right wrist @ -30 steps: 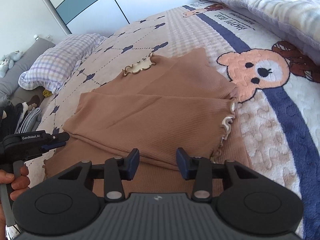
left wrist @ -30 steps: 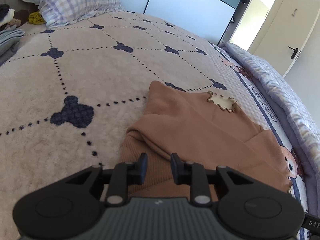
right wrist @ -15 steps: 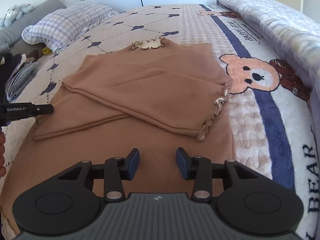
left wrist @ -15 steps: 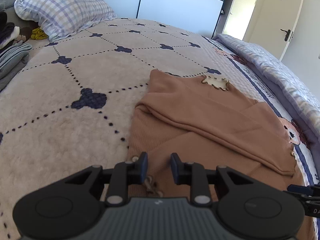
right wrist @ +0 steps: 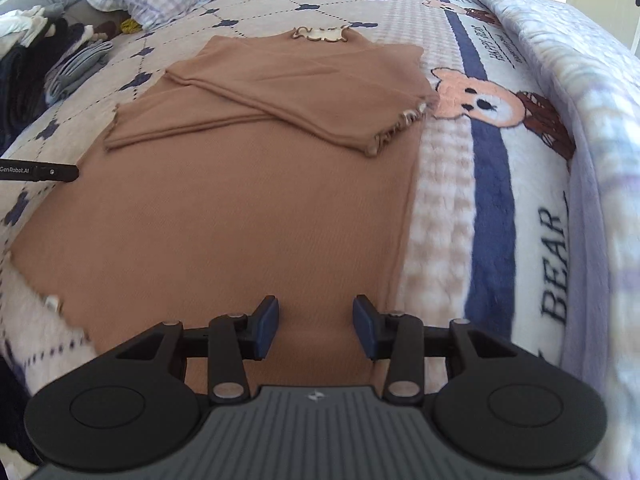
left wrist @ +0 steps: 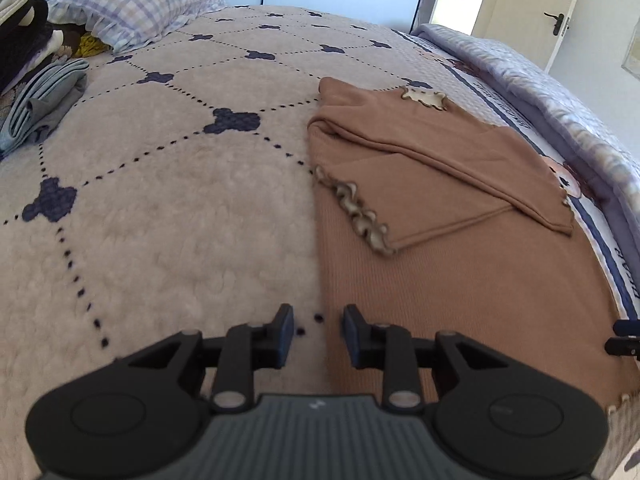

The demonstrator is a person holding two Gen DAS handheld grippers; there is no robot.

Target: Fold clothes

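A brown long-sleeved top point(left wrist: 460, 248) lies flat on the bed, collar at the far end, both sleeves folded across its chest; it also shows in the right wrist view point(right wrist: 248, 200). My left gripper point(left wrist: 317, 334) is open and empty, low over the top's left edge near the hem. My right gripper point(right wrist: 316, 330) is open and empty, over the hem near the top's right edge. The frilled cuffs point(left wrist: 360, 216) lie on the body. The left gripper's tip point(right wrist: 52, 172) shows at the left of the right wrist view.
A checked pillow point(left wrist: 132, 4) lies at the bed's head. Folded grey clothes point(left wrist: 40, 108) and a dark pile point(left wrist: 20, 40) sit at the far left. A rolled quilt point(right wrist: 580, 92) runs along the right side. The bed's near edge is just below the hem.
Both grippers have pulled back from the folded sleeves toward the hem, staying open. The left one has shifted to the top's left edge, the right one toward its right edge.
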